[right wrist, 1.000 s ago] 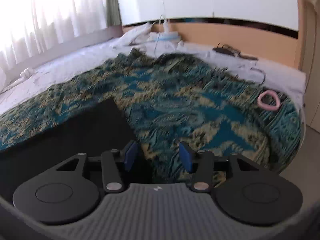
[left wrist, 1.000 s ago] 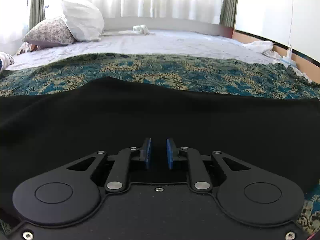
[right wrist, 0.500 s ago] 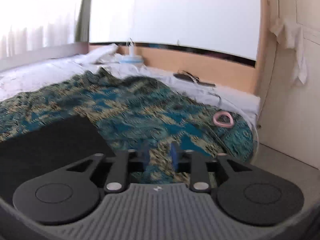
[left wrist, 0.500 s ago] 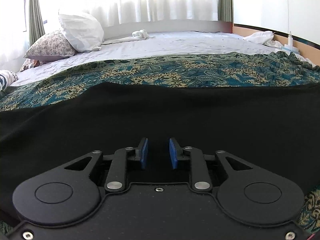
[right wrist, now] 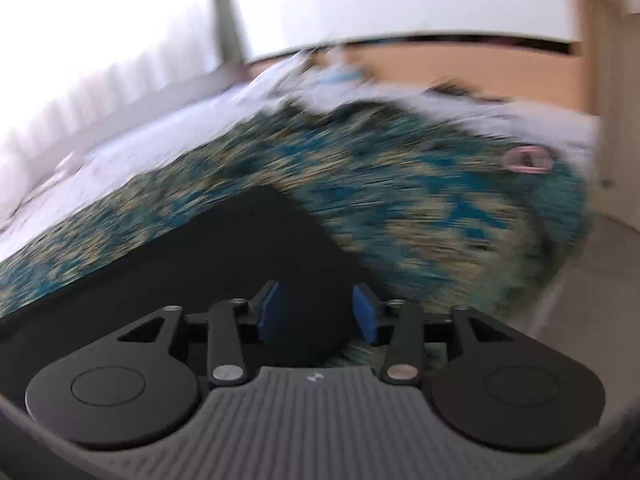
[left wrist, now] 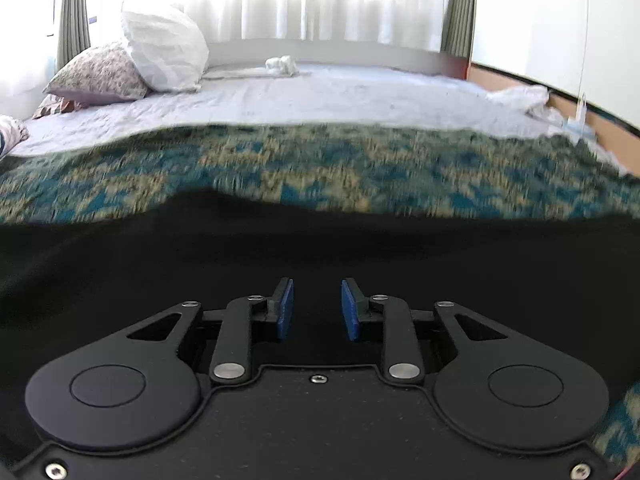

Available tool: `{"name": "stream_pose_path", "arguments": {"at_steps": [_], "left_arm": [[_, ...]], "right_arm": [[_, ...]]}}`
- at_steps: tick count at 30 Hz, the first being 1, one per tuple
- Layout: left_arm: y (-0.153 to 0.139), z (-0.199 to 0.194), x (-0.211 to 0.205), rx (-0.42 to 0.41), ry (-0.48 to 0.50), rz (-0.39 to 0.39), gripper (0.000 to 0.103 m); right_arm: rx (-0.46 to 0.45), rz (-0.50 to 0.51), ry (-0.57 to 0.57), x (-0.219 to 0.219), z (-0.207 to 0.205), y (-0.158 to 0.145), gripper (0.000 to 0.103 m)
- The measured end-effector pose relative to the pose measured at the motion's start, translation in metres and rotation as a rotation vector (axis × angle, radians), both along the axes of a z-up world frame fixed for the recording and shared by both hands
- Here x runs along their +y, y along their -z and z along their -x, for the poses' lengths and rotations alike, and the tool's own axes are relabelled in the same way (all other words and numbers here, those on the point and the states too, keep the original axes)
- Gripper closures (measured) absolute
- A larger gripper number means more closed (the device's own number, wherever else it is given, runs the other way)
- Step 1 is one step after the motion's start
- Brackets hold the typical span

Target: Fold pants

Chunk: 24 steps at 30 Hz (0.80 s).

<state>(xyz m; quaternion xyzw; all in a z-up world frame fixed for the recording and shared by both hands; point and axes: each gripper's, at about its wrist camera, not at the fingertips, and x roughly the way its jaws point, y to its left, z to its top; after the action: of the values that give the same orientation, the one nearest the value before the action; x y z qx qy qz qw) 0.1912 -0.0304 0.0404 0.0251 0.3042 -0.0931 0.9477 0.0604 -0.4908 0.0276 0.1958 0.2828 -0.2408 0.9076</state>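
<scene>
The black pants (left wrist: 320,248) lie flat on a teal and gold patterned blanket (left wrist: 320,168) on the bed. My left gripper (left wrist: 316,308) is open over the middle of the black cloth, with nothing between its blue pads. In the right wrist view the pants (right wrist: 224,248) show their right end with a rounded corner. My right gripper (right wrist: 316,312) is open just above that corner, over the pants' edge and the blanket (right wrist: 420,208). This view is blurred by motion.
Two pillows (left wrist: 160,48) lean at the far left of the white sheet (left wrist: 320,96). A small white bundle (left wrist: 282,65) lies near the window. A pink ring (right wrist: 526,158) lies on the blanket's right corner. A wooden ledge (right wrist: 460,68) and the floor (right wrist: 600,264) border the bed's right side.
Both grippers have opened wider. The right gripper has swung back left and down from the bed's end to the pants' right corner. The left gripper has shifted slightly over the cloth.
</scene>
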Motion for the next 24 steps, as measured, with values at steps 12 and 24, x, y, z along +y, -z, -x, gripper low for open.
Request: {"name": "stream_pose_path", "arguments": {"at_steps": [12, 24], "left_arm": [[0.027, -0.128, -0.015, 0.088, -0.125, -0.076, 0.092], [0.021, -0.159, -0.015, 0.072, -0.196, -0.116, 0.090]], "right_arm": [[0.219, 0.108, -0.164, 0.029, -0.181, 0.026, 0.064], [0.145, 0.124, -0.150, 0.006, -0.220, 0.026, 0.048]]}}
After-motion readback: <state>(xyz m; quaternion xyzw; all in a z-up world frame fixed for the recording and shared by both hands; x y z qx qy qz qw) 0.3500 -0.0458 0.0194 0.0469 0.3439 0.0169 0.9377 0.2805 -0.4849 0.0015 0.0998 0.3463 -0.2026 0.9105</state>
